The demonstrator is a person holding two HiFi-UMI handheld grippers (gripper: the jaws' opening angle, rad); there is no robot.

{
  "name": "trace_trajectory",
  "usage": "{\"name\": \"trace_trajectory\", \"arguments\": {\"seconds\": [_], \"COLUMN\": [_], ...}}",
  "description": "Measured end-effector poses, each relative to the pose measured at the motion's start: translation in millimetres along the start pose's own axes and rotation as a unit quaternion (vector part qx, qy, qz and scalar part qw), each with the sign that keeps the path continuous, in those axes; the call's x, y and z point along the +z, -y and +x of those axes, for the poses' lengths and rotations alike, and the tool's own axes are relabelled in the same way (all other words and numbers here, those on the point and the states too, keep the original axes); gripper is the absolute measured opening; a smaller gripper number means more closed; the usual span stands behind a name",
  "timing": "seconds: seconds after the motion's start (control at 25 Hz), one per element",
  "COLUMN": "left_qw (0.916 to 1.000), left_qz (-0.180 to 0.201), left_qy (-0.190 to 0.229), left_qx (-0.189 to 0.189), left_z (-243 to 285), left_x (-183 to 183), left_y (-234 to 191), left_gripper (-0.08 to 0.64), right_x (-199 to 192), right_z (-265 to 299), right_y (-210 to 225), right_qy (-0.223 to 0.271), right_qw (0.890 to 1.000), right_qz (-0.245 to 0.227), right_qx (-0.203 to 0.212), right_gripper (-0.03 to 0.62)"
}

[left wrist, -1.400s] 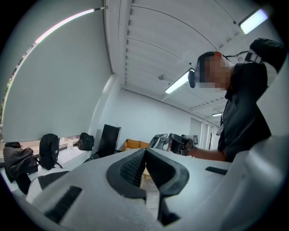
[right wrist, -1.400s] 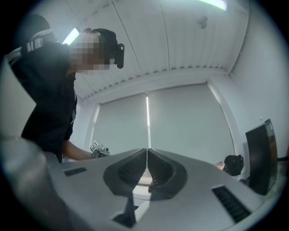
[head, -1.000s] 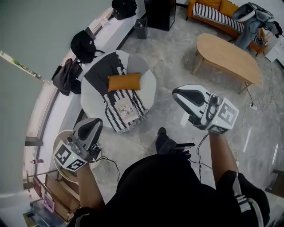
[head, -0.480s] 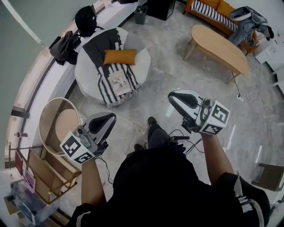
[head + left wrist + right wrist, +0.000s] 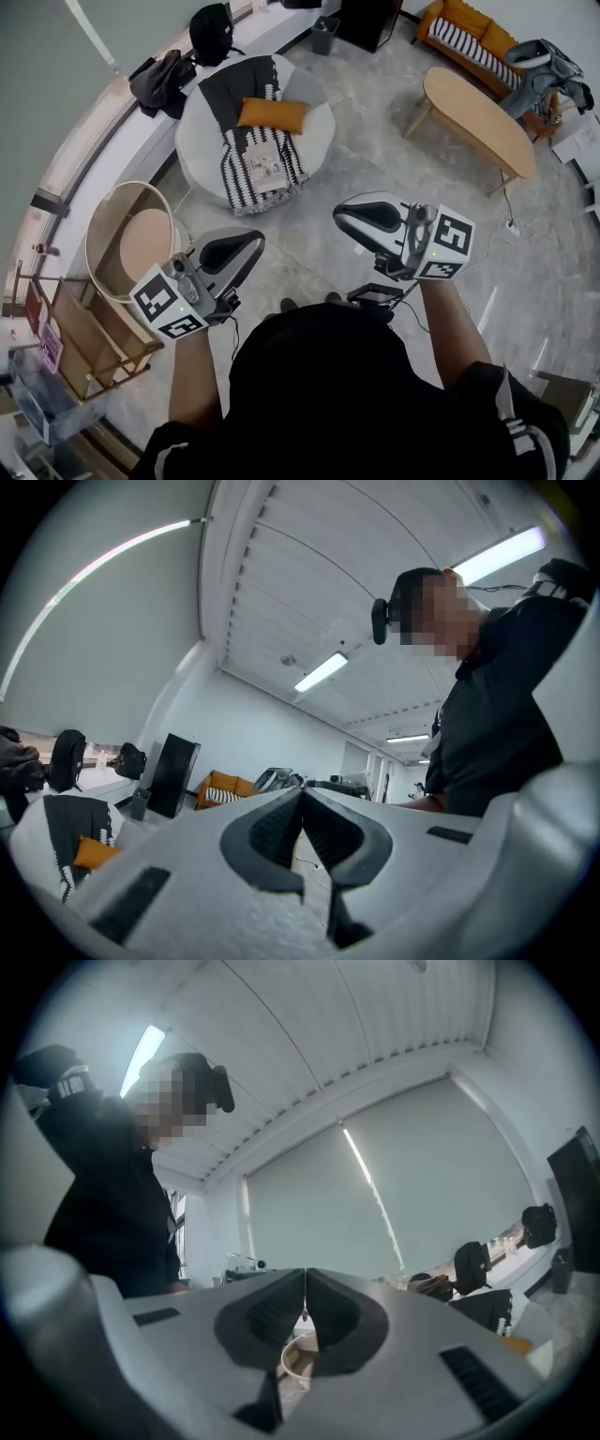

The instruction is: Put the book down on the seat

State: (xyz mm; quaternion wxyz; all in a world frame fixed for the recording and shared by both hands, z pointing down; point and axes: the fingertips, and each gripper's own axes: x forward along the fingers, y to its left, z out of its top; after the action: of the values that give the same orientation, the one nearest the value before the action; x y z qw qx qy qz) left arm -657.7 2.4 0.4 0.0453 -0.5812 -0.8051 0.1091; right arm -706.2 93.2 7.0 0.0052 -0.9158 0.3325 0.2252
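A pale book (image 5: 262, 167) lies flat on the striped blanket (image 5: 234, 178) that drapes the round white seat (image 5: 317, 129), just below an orange cushion (image 5: 272, 114). Both grippers hover over the stone floor close to the person's body, well short of the seat. The left gripper (image 5: 251, 248) is shut with nothing between its pads, and its own view shows the tips of the left gripper (image 5: 302, 794) meeting. The right gripper (image 5: 345, 216) is likewise shut and empty, and the tips of the right gripper (image 5: 306, 1279) touch. The cushion (image 5: 91, 852) shows at far left in the left gripper view.
A round wire-rimmed side table (image 5: 131, 242) stands left of the left gripper. A wooden coffee table (image 5: 478, 117) and an orange sofa (image 5: 473, 42) stand at upper right. Bags (image 5: 211, 28) rest on the window ledge. A wooden rack (image 5: 84, 337) is at lower left, and cables (image 5: 511, 225) trail on the floor.
Both shut grippers have drawn inward toward each other and nearer the body. The view has swung, so the seat sits higher in the picture. The book has stayed on the blanket.
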Motion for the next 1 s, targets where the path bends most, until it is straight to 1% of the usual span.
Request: {"name": "trace_trajectory", "arguments": {"seconds": [0.08, 0.16, 0.24, 0.36, 0.6, 0.72, 1.0], "left_qw": [0.9998, 0.9996, 0.9994, 0.9990, 0.9989, 0.9987, 0.9985], "left_qz": [-0.001, -0.006, -0.007, 0.001, 0.003, 0.002, -0.012], "left_qy": [-0.017, -0.025, -0.026, -0.033, -0.040, -0.043, -0.044], "left_qx": [-0.008, -0.014, -0.023, -0.030, -0.027, -0.029, -0.030], "left_z": [8.2, 16.3, 22.0, 24.1, 23.3, 20.1, -4.4], "left_x": [-10.4, -17.1, -16.5, -13.3, -12.1, -14.8, -20.5], "left_y": [4.4, 8.0, 13.1, 12.0, 0.6, -3.2, -17.8], "left_gripper": [0.025, 0.023, 0.023, 0.025, 0.025, 0.025, 0.025], "right_x": [-0.6, -1.3, -4.4, -11.3, -15.7, -18.7, -28.0], "right_z": [-3.0, -11.4, -20.0, -24.1, -15.0, -9.0, 16.4], "right_y": [-1.8, -1.9, -0.8, 5.1, 6.9, 8.8, 9.0], "right_qy": [0.004, 0.015, 0.022, 0.015, 0.005, 0.004, -0.009], "right_qw": [1.000, 1.000, 1.000, 1.000, 1.000, 1.000, 1.000], "right_qz": [-0.001, 0.007, 0.019, 0.022, 0.013, 0.008, 0.005], "right_qx": [0.005, 0.007, 0.006, -0.004, -0.001, -0.008, -0.008], "right_gripper": [0.029, 0.028, 0.028, 0.028, 0.028, 0.028, 0.028]}}
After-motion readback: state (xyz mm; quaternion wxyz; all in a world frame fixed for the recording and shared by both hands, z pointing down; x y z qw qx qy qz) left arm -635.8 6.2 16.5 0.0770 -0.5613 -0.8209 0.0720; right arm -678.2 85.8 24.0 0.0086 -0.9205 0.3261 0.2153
